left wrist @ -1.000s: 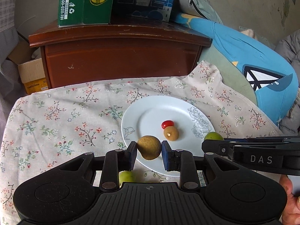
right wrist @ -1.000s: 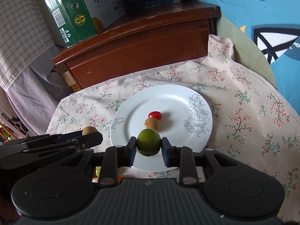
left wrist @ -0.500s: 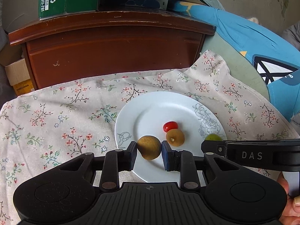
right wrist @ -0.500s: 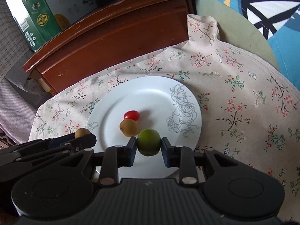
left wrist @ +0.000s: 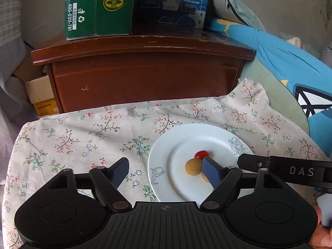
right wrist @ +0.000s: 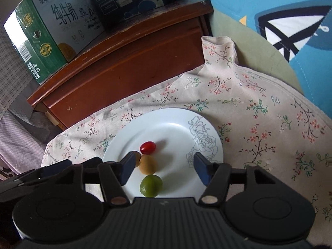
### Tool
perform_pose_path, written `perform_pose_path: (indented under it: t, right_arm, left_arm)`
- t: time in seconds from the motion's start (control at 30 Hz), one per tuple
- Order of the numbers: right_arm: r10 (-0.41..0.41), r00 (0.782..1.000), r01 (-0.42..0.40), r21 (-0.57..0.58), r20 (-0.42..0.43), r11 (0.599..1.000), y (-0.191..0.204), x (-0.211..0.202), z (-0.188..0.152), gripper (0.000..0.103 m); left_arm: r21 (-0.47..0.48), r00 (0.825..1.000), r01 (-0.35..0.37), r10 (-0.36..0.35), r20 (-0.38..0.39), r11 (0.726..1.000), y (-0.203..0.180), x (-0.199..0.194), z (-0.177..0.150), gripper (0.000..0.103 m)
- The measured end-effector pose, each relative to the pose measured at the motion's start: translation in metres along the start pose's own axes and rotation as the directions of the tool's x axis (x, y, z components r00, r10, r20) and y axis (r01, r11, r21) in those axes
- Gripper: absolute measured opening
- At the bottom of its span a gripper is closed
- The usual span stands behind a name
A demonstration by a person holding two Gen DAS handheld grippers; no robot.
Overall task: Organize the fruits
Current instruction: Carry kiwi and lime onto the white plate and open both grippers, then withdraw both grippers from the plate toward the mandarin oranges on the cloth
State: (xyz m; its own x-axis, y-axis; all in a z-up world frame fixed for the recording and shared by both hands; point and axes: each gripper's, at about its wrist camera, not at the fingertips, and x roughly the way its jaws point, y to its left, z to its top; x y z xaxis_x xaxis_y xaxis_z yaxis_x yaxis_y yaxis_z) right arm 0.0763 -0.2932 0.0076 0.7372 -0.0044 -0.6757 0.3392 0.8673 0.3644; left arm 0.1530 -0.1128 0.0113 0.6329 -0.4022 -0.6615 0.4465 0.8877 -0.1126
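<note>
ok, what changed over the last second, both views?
Both grippers let go: left gripper jaws opening, its brown fruit now on the plate; right gripper jaws opening, green fruit lying free on the plate. Cherry tomato and the other brown fruit unmoved.

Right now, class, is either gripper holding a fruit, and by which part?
Nothing is held. Both grippers' jaws are opening; the green fruit lies free on the plate, between the right gripper's spread fingers.

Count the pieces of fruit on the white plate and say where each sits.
4. Red cherry tomato farthest back; tan fruit just in front of it; green fruit nearest; a second brown fruit to their left, mostly hidden behind a tool finger.
</note>
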Motion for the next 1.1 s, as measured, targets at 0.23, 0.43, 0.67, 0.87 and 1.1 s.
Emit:
perform_pose_path:
  t: [0.23, 0.43, 0.67, 0.87, 1.1]
  right_arm:
    - [0.025, 0.999, -0.026, -0.047, -0.034, 0.999, 0.009, -0.004, -0.007, 0.071]
    - [0.037, 0.999, -0.042, -0.133, -0.035, 0.99, 0.021, -0.02, -0.017, 0.076]
    - [0.057, 0.997, -0.065, -0.188, -0.05, 0.98, 0.029, -0.033, -0.031, 0.076]
    - [0.072, 0.994, -0.086, -0.195, -0.078, 0.977, 0.028, -0.048, -0.051, 0.076]
    - [0.091, 0.989, -0.117, -0.242, -0.116, 0.963, 0.032, -0.063, -0.077, 0.076]
  left_arm:
    - [0.016, 1.0, -0.013, 0.012, 0.012, 1.0, 0.005, -0.025, -0.004, 0.086]
    - [0.036, 0.999, -0.048, 0.048, -0.007, 0.998, 0.02, -0.046, -0.019, 0.087]
    - [0.02, 0.996, -0.081, 0.082, -0.035, 0.997, 0.036, -0.067, -0.038, 0.087]
    - [-0.001, 0.995, -0.082, 0.082, -0.057, 0.997, 0.045, -0.081, -0.054, 0.087]
    - [0.039, 0.995, -0.063, 0.066, -0.076, 0.997, 0.037, -0.093, -0.069, 0.087]
